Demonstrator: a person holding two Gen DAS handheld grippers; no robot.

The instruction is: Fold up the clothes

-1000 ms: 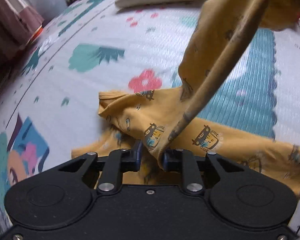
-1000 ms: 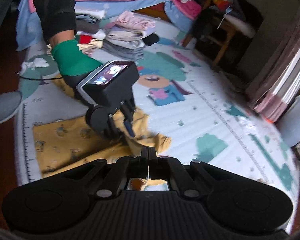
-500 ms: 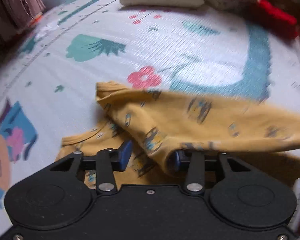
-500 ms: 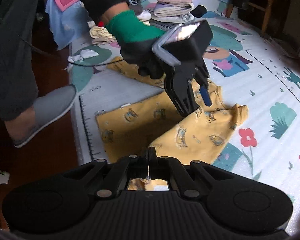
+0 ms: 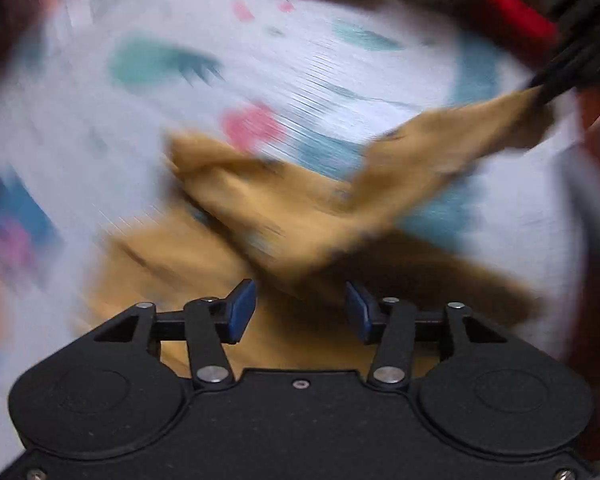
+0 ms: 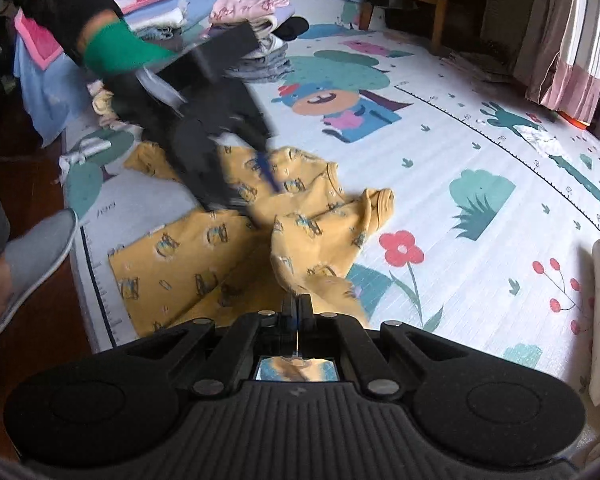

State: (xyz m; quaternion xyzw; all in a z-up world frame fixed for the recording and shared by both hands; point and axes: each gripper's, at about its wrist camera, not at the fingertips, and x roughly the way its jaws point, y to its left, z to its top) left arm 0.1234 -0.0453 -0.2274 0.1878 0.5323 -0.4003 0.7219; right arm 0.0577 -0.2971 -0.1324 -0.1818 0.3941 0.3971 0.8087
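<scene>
Beside mat edge (image 6: pixel 84 264), yellow garment (image 6: pixel 204 264)

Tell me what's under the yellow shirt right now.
The yellow shirt lies on the printed play mat, which shows around it. The mat under the cloth is covered. One end is lifted, pinched in the right gripper.

Left wrist view all motion smear: yellow shirt (image 5: pixel 300 220) print unreadable, play mat (image 5: pixel 339 64) pictures just colour blobs. Right gripper (image 5: pixel 539 94) cut by frame edge there. Left gripper (image 6: pixel 236 184) blurred in right wrist view, hides shirt middle. Slipper (image 6: pixel 28 264) cropped at edge.
</scene>
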